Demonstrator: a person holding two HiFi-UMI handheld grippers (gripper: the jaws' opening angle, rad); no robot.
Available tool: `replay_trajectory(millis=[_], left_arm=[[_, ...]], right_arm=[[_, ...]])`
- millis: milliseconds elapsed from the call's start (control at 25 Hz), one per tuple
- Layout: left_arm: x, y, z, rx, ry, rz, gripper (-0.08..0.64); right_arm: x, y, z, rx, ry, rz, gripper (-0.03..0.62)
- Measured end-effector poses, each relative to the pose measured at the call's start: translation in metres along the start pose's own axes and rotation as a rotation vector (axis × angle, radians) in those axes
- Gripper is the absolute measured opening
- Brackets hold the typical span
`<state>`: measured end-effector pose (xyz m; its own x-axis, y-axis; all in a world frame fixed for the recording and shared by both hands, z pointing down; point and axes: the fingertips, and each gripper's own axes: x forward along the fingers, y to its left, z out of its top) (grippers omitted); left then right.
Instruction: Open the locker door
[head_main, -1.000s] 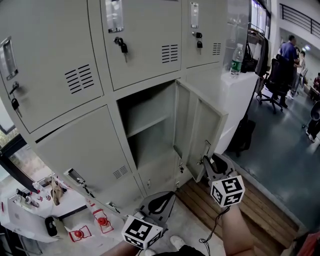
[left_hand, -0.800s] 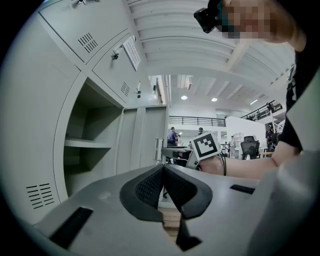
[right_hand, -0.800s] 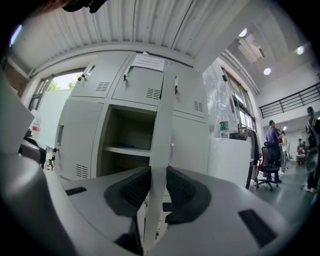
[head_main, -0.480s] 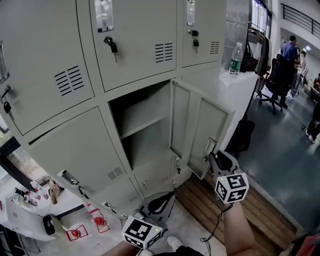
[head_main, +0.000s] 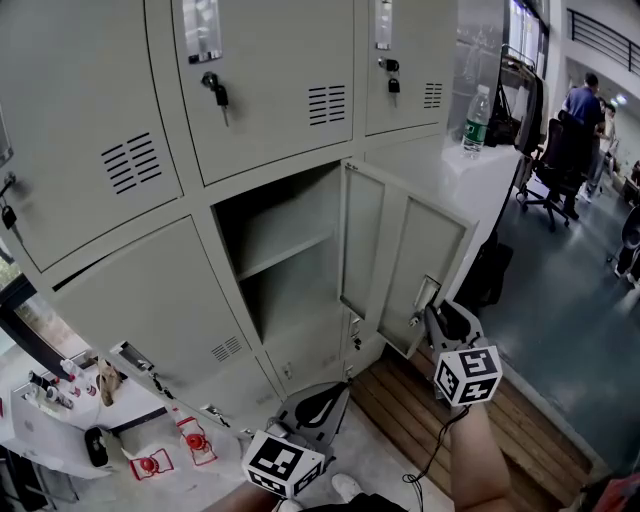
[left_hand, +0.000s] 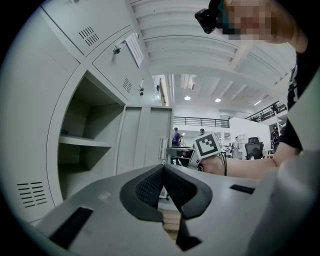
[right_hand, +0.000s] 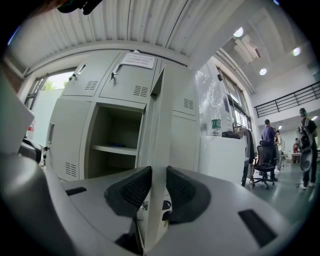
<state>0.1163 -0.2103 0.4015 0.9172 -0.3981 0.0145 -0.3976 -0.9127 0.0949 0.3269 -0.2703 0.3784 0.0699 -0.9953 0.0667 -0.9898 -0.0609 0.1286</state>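
Locker bank (head_main: 150, 300), grey steel.
- Three closed upper doors (head_main: 270, 90), each with a vent grille.
- Three keys (head_main: 218, 95) hang in the locks, one per upper door. The leftmost is cut by the frame edge.
- One locker door (head_main: 425, 260) stands open, swung out to the right of its compartment (head_main: 275, 215) and hinged on that side.
- One shelf (head_main: 290, 248) crosses the compartment. What lies on it is too small to tell.
- One water bottle (head_main: 478, 120) stands upright on the white cabinet (head_main: 480, 190) to the right of the lockers.
- One person (head_main: 583, 100) stands far back on the right, near an office chair (head_main: 555, 160).

Tools: two, each carrying one marker cube (head_main: 468, 375).
- The right tool (head_main: 432, 312) is held level at the free edge of the open door, low down beside the latch.
  - In the right gripper view the door's edge runs upright between the two jaws.
  - Both pads lie flat against its faces, so the jaws are partly apart and clamped on the sheet metal.
- The left tool (head_main: 325, 398) is low in the head view, above the wooden slats (head_main: 490, 410).
  - It is well apart from the door.
  - Its jaws are pressed together at the tips with nothing between them, and it touches nothing.
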Motion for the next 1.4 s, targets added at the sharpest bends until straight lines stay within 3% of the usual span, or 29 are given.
replay_trajectory(millis=[600,760,880,1400], left_arm=[[-0.025,0.005,0.006,0.008,-0.012,0.009,0.017],[-0.042,0.010,0.007,0.011,-0.012,0.018,0.017],[-0.056,0.014,0.008,0.013,-0.012,0.026,0.017],[-0.130,0.033,0.009,0.019,-0.019,0.053,0.017]], right_arm=[[-0.027,0.005,0.018,-0.003,-0.066,-0.074,0.163],[-0.040,0.021,0.028,-0.009,-0.094,-0.090,0.123],[-0.044,0.044,0.030,-0.007,-0.088,-0.062,0.055],[-0.061,0.195,0.021,-0.014,-0.042,0.152,0.054]])
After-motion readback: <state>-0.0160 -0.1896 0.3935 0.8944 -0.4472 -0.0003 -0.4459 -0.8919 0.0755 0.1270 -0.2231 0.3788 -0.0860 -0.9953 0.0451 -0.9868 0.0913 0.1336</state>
